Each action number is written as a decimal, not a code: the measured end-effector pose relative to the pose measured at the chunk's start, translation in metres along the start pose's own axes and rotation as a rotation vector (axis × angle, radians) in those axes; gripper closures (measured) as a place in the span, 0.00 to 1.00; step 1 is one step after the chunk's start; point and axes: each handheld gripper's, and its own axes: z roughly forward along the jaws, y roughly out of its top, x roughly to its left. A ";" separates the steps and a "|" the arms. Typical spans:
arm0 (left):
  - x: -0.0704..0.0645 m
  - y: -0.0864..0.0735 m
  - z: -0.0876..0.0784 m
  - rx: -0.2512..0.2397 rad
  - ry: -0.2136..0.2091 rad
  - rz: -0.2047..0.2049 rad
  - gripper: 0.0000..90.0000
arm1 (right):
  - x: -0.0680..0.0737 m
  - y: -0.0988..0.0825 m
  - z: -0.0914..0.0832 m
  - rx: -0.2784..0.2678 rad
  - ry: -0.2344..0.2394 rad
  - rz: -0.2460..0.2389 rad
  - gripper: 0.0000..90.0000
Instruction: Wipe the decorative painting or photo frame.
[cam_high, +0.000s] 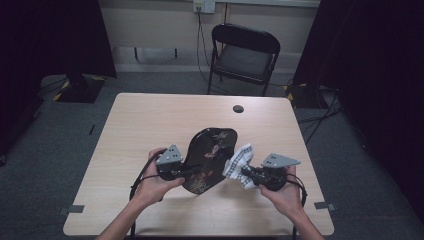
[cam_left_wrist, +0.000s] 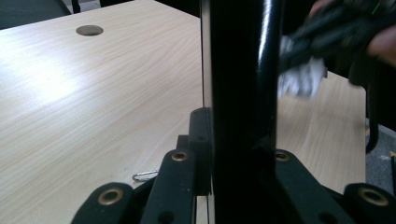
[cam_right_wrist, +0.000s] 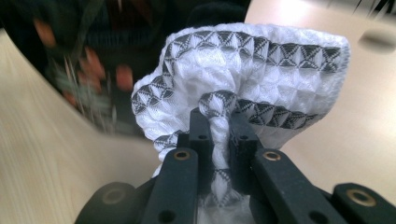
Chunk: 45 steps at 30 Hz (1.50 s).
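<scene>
One tray (cam_high: 207, 157) and one cloth (cam_high: 239, 162), each claw-clamped.

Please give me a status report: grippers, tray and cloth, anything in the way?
Left gripper shut on tray edge. Right gripper shut on cloth, beside the tray. Table around them bare, nothing in the way.

Black claws (cam_high: 192, 171) (cam_high: 244, 172), brass rivets, grey triangular top plates, black trailing cables
</scene>
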 end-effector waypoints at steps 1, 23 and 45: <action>0.000 0.000 0.000 0.002 0.000 0.002 0.89 | 0.000 0.007 -0.004 -0.020 -0.004 -0.003 0.93; -0.001 -0.001 0.000 -0.005 0.005 -0.014 0.89 | 0.025 0.071 0.022 -0.191 0.068 -0.103 0.93; -0.004 -0.001 0.000 -0.006 -0.004 -0.017 0.89 | 0.022 0.072 0.015 -0.237 0.036 -0.081 0.93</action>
